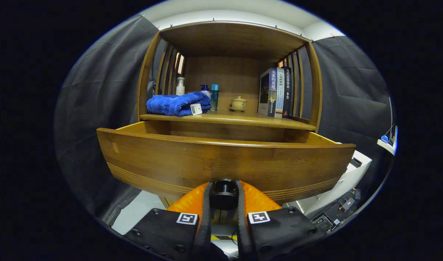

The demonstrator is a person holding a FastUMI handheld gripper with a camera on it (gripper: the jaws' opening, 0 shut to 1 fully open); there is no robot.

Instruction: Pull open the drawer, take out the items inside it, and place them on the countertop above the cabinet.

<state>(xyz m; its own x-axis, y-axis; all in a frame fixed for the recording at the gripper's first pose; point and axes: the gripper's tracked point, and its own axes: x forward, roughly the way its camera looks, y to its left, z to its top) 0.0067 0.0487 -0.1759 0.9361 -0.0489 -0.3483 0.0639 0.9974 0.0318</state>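
The wooden drawer (221, 163) stands pulled out of the cabinet, its curved front panel right ahead of me. A round dark knob (224, 193) at the panel's lower middle sits between my fingers, and my gripper (224, 194) is shut on it. From this low angle the drawer's inside is hidden behind the front panel. Above the drawer runs the countertop (239, 120), a wooden shelf surface. A folded blue towel (178, 103) with a small tag lies on its left part.
On the countertop stand a white pump bottle (180, 86), two small bottles (211, 95), a lidded tea cup (238, 103) and several upright books (276, 92). Slatted wooden sides (297, 83) and a top board enclose it. A white unit (352, 174) stands low on the right.
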